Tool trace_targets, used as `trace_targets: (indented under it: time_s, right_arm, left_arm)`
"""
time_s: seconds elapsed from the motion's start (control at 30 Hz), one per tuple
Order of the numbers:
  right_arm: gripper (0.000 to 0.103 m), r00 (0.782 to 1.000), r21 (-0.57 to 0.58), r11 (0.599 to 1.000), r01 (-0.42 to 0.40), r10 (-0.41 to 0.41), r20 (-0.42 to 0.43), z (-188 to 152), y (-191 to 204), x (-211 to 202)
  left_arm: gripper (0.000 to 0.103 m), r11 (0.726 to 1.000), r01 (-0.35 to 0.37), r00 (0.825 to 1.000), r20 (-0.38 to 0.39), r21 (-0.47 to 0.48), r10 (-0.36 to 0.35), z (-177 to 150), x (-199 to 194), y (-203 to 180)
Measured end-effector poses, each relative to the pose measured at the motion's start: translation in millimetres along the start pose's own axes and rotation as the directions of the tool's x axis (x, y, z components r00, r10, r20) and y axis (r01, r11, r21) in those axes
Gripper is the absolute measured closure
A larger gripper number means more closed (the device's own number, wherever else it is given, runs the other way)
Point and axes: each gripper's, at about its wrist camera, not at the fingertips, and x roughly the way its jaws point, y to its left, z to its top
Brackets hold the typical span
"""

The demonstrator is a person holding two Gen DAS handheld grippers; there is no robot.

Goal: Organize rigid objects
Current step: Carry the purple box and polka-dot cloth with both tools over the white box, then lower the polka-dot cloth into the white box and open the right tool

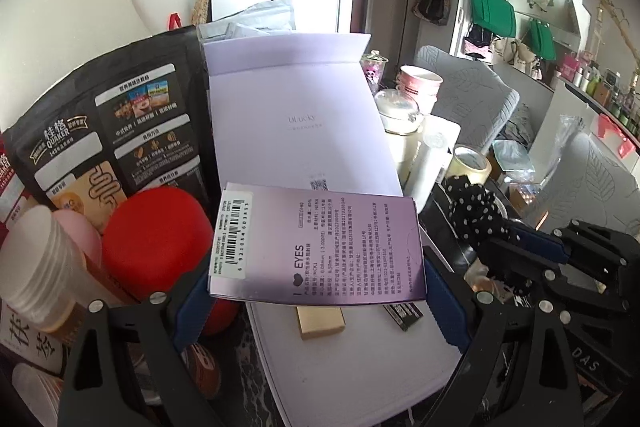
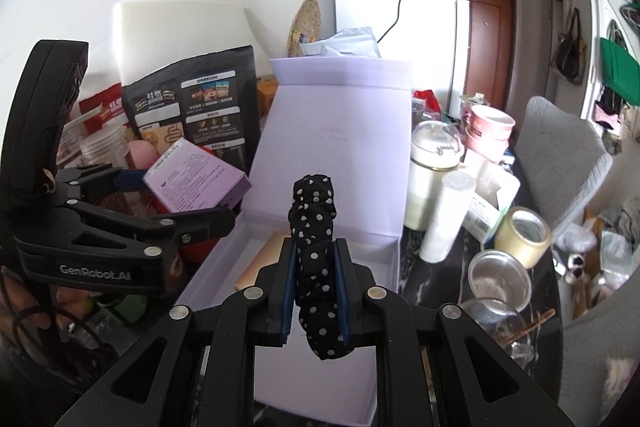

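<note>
In the left wrist view the left tool (image 1: 316, 291) pinches a purple carton (image 1: 320, 247) above the open white box (image 1: 320, 367), while in the right wrist view the right tool (image 2: 316, 291) is pressed on a dotted scrunchie (image 2: 314, 227) over that box (image 2: 380, 247).

Left gripper (image 1: 316, 291) jaws wide, right gripper (image 2: 316, 291) jaws clamped.
</note>
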Motion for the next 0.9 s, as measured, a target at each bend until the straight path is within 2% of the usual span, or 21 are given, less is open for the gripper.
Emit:
trace_targets:
  time_s: [0.23,0.4,0.53,0.9]
  right_arm:
    - [0.085,1.000,0.011,1.000,-0.001,0.001,-0.011,3,-1,15]
    - [0.085,0.998,0.004,0.999,0.049,-0.049,-0.042,-3,-5,30]
    - [0.085,0.996,0.011,0.999,0.050,-0.049,-0.072,-8,-9,39]
    - [0.085,0.991,0.038,0.999,0.035,-0.030,-0.130,-16,-20,59]
  left_arm:
    - [0.010,1.000,0.011,0.999,-0.037,-0.021,-0.012,2,22,4]
    - [0.010,1.000,-0.006,0.997,-0.078,-0.008,0.006,-3,41,7]
    - [0.010,1.000,0.002,0.994,-0.106,-0.016,-0.004,-5,53,10]
    - [0.010,0.998,-0.066,0.984,-0.168,0.001,0.065,-15,86,8]
